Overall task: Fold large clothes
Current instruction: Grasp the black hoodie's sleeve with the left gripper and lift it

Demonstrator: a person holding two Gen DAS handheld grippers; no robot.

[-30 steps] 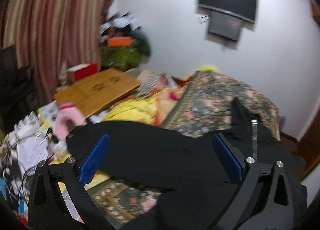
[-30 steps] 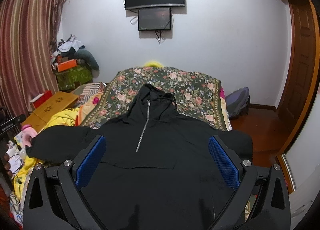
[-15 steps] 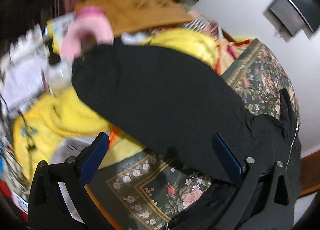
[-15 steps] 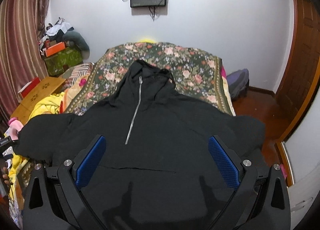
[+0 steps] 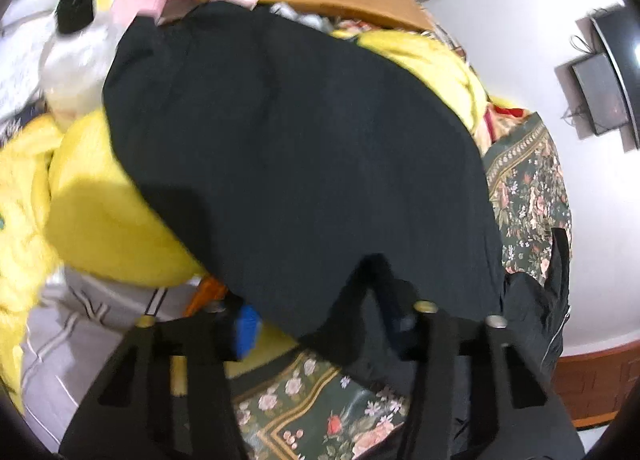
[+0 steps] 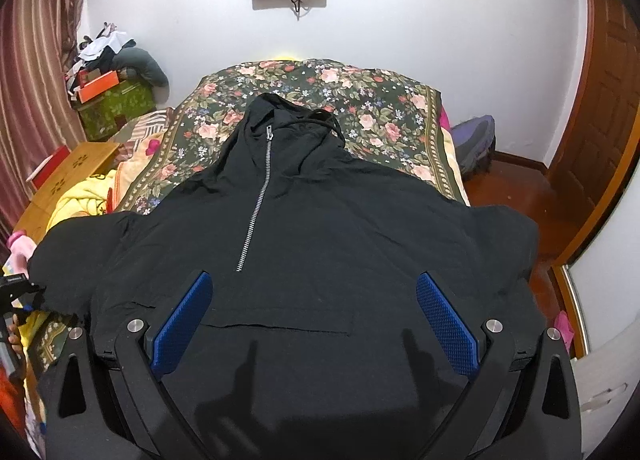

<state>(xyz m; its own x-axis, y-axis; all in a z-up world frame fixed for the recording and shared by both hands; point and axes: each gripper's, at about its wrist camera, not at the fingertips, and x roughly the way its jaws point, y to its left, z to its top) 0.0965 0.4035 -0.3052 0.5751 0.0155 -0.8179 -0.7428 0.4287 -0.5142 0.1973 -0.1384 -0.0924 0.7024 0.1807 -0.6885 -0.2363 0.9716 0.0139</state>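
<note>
Since a second ago the left tongs [image 5: 320, 324] have dropped onto the black hoodie's [image 6: 312, 244] left sleeve [image 5: 288, 148] and narrowed around its edge; the hoodie lies flat on the bed [image 6: 384, 100]. The right tongs [image 6: 312, 320] hover wide. Best: pinch firmly, carry the sleeve across the chest.

The bed [image 6: 400, 100] is covered by a floral blanket [image 6: 360, 88]. A black hoodie [image 6: 320, 228] is spread on the blanket, hood toward the wall.

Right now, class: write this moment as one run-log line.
hoodie: flat on floral bedspread | left gripper: around sleeve edge, clamp unclear | right gripper: open, above hoodie front
</note>
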